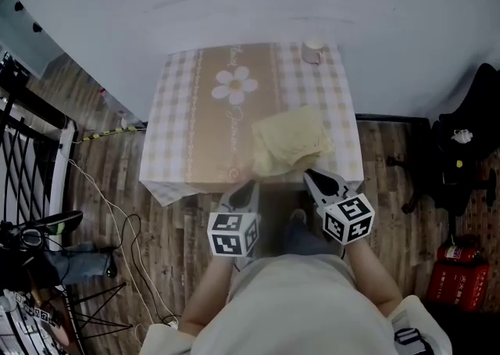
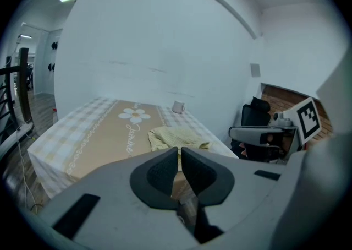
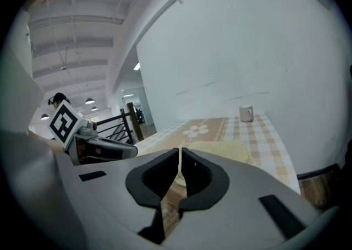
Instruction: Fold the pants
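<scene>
The pale yellow pants lie folded into a compact bundle on the near right part of the table, which has a checked cloth with a daisy print. Both grippers hover off the table's near edge, apart from the pants. My left gripper points at the edge just left of the bundle, and my right gripper sits just below the bundle's near corner. In the left gripper view the jaws stand together with nothing between them, the pants beyond. The right gripper is likewise shut and empty, with the pants ahead.
A white mug stands at the table's far right corner by the white wall. A black office chair and red fire extinguishers are on the right. A black railing and cables are on the left floor.
</scene>
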Demonstrator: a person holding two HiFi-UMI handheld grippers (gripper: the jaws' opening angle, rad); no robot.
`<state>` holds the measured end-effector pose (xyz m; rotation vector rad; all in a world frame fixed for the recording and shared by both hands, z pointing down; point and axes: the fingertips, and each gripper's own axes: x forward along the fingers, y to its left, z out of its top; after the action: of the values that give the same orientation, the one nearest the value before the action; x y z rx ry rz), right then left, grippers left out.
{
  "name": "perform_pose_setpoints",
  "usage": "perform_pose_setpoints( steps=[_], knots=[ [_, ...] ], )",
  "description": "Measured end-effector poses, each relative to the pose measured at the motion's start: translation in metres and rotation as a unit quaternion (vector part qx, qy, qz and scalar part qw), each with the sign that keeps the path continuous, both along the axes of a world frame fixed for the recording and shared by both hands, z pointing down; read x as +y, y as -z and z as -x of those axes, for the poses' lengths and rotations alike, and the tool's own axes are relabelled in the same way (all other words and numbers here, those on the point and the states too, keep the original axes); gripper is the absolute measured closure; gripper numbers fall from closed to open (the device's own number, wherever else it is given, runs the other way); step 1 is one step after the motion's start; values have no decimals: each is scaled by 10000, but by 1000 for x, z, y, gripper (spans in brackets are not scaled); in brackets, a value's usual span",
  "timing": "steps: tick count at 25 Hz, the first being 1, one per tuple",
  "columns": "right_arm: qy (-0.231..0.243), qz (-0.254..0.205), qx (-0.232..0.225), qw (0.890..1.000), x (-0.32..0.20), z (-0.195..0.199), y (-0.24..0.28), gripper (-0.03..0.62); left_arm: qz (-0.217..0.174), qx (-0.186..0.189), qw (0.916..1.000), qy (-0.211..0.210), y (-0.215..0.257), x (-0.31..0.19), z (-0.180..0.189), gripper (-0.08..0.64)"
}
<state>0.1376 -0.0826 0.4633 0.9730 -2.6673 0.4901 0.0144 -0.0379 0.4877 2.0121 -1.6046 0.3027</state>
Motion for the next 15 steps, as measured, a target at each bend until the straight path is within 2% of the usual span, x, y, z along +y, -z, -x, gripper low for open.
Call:
perform_pose_setpoints(
  steps=[6,15],
  knots=[
    [28,-88,-120,9999,57,17,10,584,-112,12,9999,-55,6,46,9,538],
    [21,-173,-226,9996,138,20,21,588,-263,117,9996,-26,13,114,9,538]
  ],
)
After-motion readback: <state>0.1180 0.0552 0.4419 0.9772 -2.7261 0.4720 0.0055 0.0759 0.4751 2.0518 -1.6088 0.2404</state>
